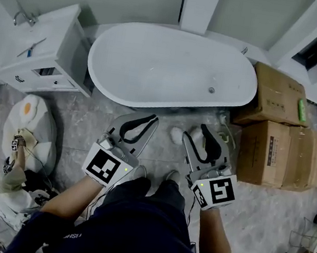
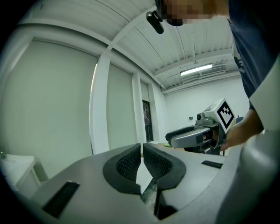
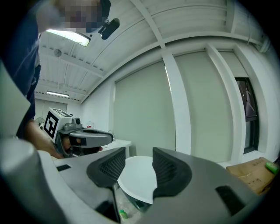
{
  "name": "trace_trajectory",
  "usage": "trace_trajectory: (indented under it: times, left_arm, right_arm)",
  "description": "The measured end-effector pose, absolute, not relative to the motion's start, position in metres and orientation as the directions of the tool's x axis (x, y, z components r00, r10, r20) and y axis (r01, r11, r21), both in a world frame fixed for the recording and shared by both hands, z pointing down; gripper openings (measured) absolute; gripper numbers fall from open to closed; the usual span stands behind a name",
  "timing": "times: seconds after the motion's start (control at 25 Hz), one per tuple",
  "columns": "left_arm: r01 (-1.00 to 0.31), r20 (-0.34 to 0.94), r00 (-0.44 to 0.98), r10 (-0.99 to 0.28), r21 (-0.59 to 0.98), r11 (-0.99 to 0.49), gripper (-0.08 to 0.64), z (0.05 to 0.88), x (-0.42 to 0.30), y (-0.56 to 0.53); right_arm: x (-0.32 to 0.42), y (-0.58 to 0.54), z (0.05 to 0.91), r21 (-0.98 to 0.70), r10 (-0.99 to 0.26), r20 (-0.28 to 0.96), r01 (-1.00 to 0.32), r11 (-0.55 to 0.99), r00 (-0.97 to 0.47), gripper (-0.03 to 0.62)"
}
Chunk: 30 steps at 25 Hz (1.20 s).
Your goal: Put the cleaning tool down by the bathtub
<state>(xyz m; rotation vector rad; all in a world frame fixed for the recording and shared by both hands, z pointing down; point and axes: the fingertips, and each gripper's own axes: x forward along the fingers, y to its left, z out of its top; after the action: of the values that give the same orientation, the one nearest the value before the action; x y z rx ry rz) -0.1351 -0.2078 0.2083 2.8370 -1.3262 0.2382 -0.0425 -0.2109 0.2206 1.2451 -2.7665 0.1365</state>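
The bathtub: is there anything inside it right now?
The bathtub looks empty in the head view: only the small round drain shows on its bare white bottom. The near inner wall, tucked under the rim, is hidden from this angle.

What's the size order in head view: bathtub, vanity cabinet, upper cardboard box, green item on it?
1. bathtub
2. vanity cabinet
3. upper cardboard box
4. green item
Cabinet versus box is close; the cabinet top may sit nearer the camera.
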Motion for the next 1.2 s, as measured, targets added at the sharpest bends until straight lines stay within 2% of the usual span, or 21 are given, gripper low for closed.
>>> trace_trajectory:
  times: [0.64, 1.2]
  left_arm:
    - [-0.769, 0.078, 0.631, -0.771, -0.061, -0.636, 0.041, 0.177, -0.168, -0.198]
    - [-0.748, 0.042, 0.66, -0.75, -0.052, -0.662, 0.041, 0.166, -0.16, -0.203]
  right_arm:
    - [-0.078, -0.194, 0.177, 0.017, -0.743, 0.077, -0.745, 0.667, -0.664, 0.103]
    - [-0.083, -0.199, 0.168, 0.027, -0.747, 0.077, -0.747, 0.664, -0.66, 0.042]
